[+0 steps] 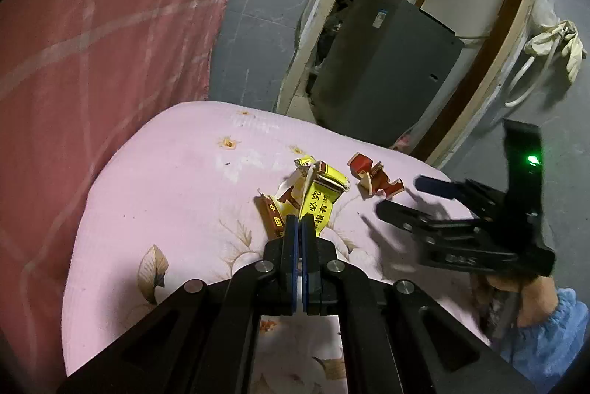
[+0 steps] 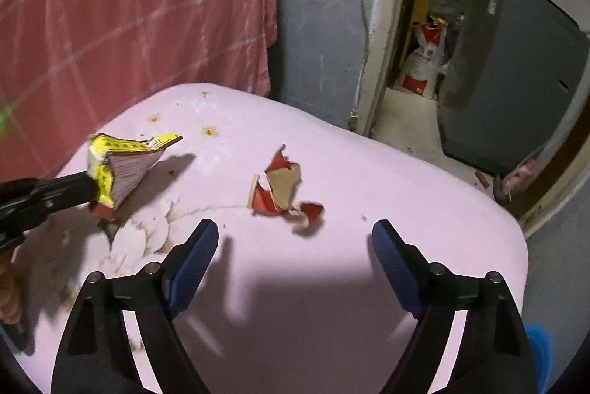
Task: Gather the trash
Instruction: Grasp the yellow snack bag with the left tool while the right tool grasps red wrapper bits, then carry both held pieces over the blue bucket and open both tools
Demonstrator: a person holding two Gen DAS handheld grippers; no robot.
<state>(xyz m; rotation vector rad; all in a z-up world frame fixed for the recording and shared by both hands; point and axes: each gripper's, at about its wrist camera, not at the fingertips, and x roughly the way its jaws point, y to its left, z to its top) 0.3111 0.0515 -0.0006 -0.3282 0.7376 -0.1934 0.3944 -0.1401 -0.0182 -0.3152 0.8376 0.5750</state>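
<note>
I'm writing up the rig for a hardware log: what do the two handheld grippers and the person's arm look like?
Both grippers are matte black linkage frames with round silver pivot pins. Each finger carries a dark blue pad. The right gripper has an upright black block at its back with a lit green light. The left gripper has the same build. A light blue sleeve covers the right arm. No cables show.

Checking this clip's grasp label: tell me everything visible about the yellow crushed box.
The yellow crushed box is a torn, flattened cardboard pack, yellow with black Chinese characters, a brown-red edge and a pale striped inner face. It is crumpled and splayed open, flaps pointing several ways. The left hand-held gripper is shut on its lower edge; from the right wrist view it looks lifted just above the pink floral cloth, casting a shadow. The red torn pieces lie apart from it.
</note>
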